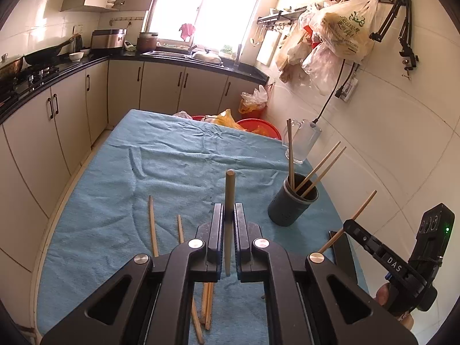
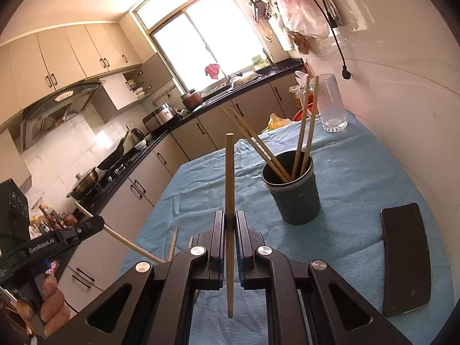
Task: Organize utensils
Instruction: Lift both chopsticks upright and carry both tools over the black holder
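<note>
1. Loose chopsticks (image 1: 153, 224) lie on the blue cloth (image 1: 115, 201) below and to the left of the left gripper (image 1: 229, 215), some running under its frame. If the gripper dips, it could knock them toward the table edge.

2. The left gripper is closed on one chopstick (image 1: 229, 198), pinched near its middle and standing almost upright between the jaws. Held at a single narrow point, it may pivot or slide when tilted toward the holder.

3. The right gripper (image 2: 229, 230) likewise clamps its own chopstick (image 2: 229, 178), upright, with its lower end hanging free below the jaws. With both grippers loaded and near each other, the two sticks could cross or strike if both head for the holder together.

4. The dark utensil holder (image 2: 293, 189) stands ahead and to the right of both grippers, already holding several chopsticks that splay outward. A new stick may catch on these leaning ones, or a push on the rim could tip the holder.

5. A phone (image 2: 406, 258) lies right of the right gripper, and a glass mug (image 2: 332, 103) stands beyond the holder; a wide swing could hit either.
</note>
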`<control>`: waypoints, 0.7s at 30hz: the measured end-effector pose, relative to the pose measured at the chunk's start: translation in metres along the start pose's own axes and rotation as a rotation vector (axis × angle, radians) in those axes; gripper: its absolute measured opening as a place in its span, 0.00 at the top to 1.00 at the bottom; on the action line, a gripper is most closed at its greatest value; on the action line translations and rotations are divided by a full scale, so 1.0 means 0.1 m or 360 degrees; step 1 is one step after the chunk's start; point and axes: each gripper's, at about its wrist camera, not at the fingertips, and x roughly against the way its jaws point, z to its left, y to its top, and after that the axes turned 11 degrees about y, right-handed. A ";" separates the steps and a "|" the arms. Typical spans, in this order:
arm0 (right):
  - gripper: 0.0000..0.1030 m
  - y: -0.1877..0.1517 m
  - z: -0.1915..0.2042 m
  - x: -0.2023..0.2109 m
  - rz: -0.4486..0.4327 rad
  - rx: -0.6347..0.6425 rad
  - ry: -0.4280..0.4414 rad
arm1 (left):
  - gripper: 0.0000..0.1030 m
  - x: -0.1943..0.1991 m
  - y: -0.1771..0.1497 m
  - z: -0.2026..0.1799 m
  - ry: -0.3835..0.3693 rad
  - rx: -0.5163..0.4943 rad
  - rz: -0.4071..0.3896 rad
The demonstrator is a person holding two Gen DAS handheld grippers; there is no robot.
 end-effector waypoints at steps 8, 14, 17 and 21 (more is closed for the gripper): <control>0.93 0.06 -0.10 0.12 -0.0043 -0.0048 -0.0001 | 0.94 0.01 0.01 -0.09 -0.0009 -0.0028 0.0004; 0.93 0.11 -0.18 0.21 -0.0077 -0.0072 -0.0012 | 0.94 -0.02 0.02 -0.20 -0.0016 -0.0063 0.0020; 0.93 0.14 -0.22 0.27 -0.0097 -0.0085 -0.0017 | 0.94 -0.02 0.05 -0.27 -0.0023 -0.0084 0.0016; 0.93 0.18 -0.26 0.34 -0.0128 -0.0096 -0.0025 | 0.94 0.00 0.12 -0.40 -0.0045 -0.0121 0.0007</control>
